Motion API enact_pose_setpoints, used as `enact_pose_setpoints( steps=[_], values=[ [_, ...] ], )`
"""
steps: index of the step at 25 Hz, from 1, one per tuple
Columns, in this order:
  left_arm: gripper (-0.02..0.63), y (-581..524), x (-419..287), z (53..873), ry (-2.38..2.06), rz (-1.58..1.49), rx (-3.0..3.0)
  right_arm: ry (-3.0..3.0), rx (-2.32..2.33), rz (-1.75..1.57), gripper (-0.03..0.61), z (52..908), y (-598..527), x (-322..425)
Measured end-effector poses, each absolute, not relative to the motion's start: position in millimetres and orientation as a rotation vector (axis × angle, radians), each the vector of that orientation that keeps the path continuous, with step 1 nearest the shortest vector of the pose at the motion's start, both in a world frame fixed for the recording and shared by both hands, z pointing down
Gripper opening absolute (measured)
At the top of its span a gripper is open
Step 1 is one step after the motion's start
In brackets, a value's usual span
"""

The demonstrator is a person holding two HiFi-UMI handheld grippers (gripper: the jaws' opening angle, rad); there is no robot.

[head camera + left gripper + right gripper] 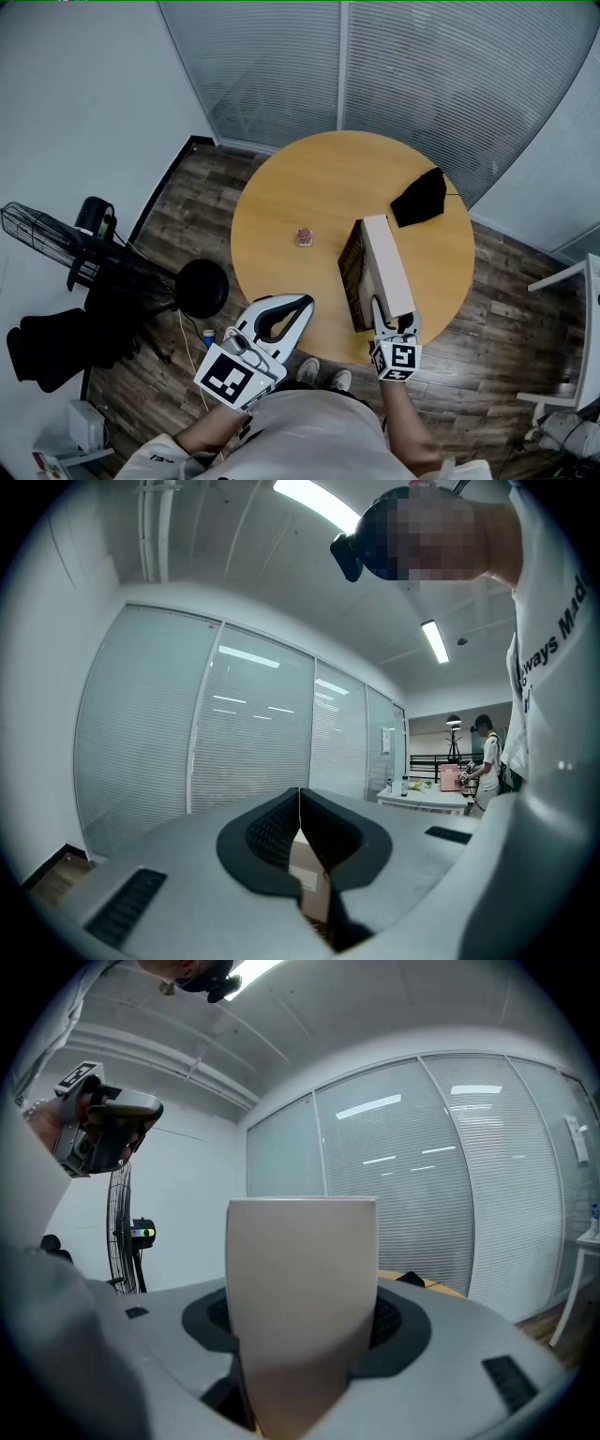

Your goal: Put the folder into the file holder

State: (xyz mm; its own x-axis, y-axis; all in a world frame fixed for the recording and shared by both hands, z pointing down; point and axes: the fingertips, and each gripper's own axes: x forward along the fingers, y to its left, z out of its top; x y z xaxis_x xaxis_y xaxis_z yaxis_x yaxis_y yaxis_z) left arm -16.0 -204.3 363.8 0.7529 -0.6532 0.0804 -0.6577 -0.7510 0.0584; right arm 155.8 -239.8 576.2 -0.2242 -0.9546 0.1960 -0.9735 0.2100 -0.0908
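Nearest, at the near edge of the round table point(281, 187): left gripper point(302, 304), tongs pressed together on nothing. Just right of it, right gripper point(390, 325) pinching the near end of the beige folder point(389, 262), which lies along the top of the brown file holder point(352, 272). Lower part hidden, so hard to tell how deep inside. Farther back, a black cloth point(419, 197).

The tabletop point(281, 206) is honey-yellow. The folder point(386, 262) is pale beige with a brown side, the cloth point(419, 197) black. The left gripper point(298, 307) and right gripper point(394, 325) are white with black-and-white square markers
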Motion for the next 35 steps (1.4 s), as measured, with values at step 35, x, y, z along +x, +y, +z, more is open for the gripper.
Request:
enact_pose_setpoints(
  steps=[35],
  values=[
    [0.026, -198, -4, 363, -1.01, 0.062, 2.883, -2.395, 1.727, 0.291, 0.331, 552, -228, 150]
  ],
)
